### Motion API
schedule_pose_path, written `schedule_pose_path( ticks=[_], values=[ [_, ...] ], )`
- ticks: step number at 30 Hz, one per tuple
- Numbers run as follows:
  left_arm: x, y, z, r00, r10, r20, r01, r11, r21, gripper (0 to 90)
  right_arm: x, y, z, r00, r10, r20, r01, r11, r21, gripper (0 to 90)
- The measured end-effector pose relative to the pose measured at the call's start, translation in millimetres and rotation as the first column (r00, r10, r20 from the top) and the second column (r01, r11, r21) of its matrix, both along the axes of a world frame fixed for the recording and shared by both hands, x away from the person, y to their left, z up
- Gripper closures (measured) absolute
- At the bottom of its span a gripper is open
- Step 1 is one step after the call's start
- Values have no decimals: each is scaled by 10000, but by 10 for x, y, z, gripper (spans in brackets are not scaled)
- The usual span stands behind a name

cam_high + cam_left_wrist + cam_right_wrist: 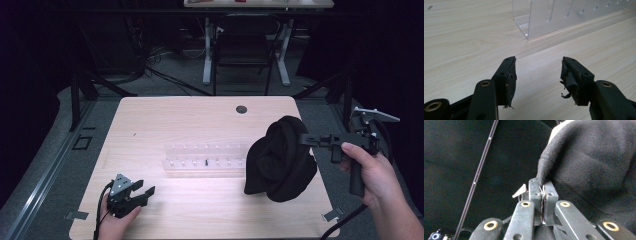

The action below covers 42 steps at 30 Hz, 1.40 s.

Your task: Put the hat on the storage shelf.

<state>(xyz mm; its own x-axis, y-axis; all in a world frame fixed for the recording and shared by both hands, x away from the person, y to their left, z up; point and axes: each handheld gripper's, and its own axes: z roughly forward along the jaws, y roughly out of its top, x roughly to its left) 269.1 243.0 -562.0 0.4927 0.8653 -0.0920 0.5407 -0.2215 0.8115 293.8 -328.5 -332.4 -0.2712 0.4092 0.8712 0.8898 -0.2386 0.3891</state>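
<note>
A black cloth (pixel 280 160) hangs bunched above the right part of the wooden table (pixel 200 115), its lower end near the surface. My right gripper (pixel 303 139) is shut on the cloth's upper edge, held up by a hand at the right. In the right gripper view the jaws (pixel 543 182) pinch a fold of the black cloth (pixel 594 165). My left gripper (pixel 146 192) rests near the table's front left corner, open with nothing between its fingers. The left gripper view has its jaws (pixel 537 62) apart over bare wood.
A clear plastic rack (pixel 205 160) with several slots lies at the middle of the table, just left of the cloth; it appears again (pixel 564 15) ahead of the left gripper. A round hole (pixel 241 109) marks the far edge. Beyond the table stands a desk frame (pixel 245 50).
</note>
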Motion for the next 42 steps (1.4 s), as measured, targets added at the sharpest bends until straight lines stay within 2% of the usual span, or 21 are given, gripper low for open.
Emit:
schedule_pose_path(
  ticks=[8, 15, 28, 42],
  values=[
    [0, 16, 8, 10000, -3, -33, 3, 10000, -40, 462, 95, 126, 92, 9999, -10, 116, 9, 9999, 102, 885],
    [4, 10, 3, 10000, -3, 9, 3, 10000, 29, 460, 199, 235, 132, 9997, 196, 165, -197, 9998, 47, 885],
    [6, 15, 2, 9999, 142, 64, -141, 9999, -84, 434, 394, 450, 149, 9992, 362, 191, -363, 9993, 71, 884],
    [17, 26, 5, 10000, 57, -39, -57, 10000, 6, 434, 725, 814, 129, 9974, 708, 139, -709, 9975, 37, 884]
  ],
)
